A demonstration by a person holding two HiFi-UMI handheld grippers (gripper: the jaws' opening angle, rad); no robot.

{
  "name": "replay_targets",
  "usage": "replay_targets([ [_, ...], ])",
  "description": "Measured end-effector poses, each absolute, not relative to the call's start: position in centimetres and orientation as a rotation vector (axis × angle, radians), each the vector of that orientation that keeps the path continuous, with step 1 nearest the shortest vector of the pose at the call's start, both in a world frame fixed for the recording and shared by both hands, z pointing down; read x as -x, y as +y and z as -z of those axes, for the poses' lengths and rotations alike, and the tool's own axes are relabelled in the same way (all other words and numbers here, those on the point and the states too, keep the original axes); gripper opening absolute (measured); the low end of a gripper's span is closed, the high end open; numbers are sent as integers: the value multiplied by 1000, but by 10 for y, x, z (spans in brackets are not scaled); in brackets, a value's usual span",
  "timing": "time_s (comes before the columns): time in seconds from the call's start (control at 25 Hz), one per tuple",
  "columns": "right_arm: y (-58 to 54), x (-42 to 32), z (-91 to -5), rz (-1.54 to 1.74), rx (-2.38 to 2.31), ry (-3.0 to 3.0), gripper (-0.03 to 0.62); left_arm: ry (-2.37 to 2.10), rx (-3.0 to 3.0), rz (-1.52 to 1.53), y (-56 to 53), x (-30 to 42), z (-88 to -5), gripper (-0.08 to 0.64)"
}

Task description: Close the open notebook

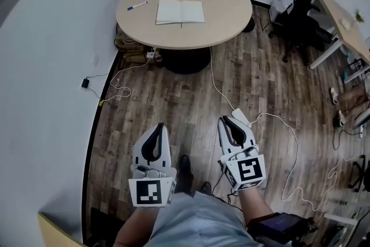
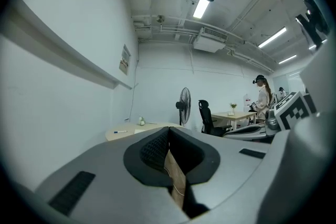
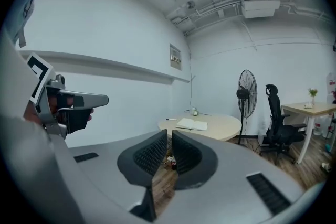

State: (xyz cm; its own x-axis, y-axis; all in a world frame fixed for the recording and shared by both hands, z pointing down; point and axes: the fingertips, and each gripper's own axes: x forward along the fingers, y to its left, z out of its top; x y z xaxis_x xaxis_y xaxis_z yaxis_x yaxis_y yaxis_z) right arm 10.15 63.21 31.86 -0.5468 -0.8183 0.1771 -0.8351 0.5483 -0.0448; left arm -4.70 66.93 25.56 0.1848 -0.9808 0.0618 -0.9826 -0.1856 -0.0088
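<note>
I'd say the approach comes first: carry both tools up to the round pale wooden table (image 1: 225, 23), then part one pair of jaws to catch a cover's edge. The white open notebook (image 1: 180, 11) lies flat mid-table, well ahead of the white left gripper (image 1: 158, 126) and right gripper (image 1: 225, 120), both closed and empty.
</note>
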Motion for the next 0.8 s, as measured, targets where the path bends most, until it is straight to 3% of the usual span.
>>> replay_targets([
  [0.48, 539, -43, -251, -54, -1524, -2658, 51, -1985, -2496, 9, 576, 110, -198, 20],
  [0.8, 506, -52, -268, -84, -1569, -2598, 51, -1881, -2515, -31, 533, 100, -226, 20],
])
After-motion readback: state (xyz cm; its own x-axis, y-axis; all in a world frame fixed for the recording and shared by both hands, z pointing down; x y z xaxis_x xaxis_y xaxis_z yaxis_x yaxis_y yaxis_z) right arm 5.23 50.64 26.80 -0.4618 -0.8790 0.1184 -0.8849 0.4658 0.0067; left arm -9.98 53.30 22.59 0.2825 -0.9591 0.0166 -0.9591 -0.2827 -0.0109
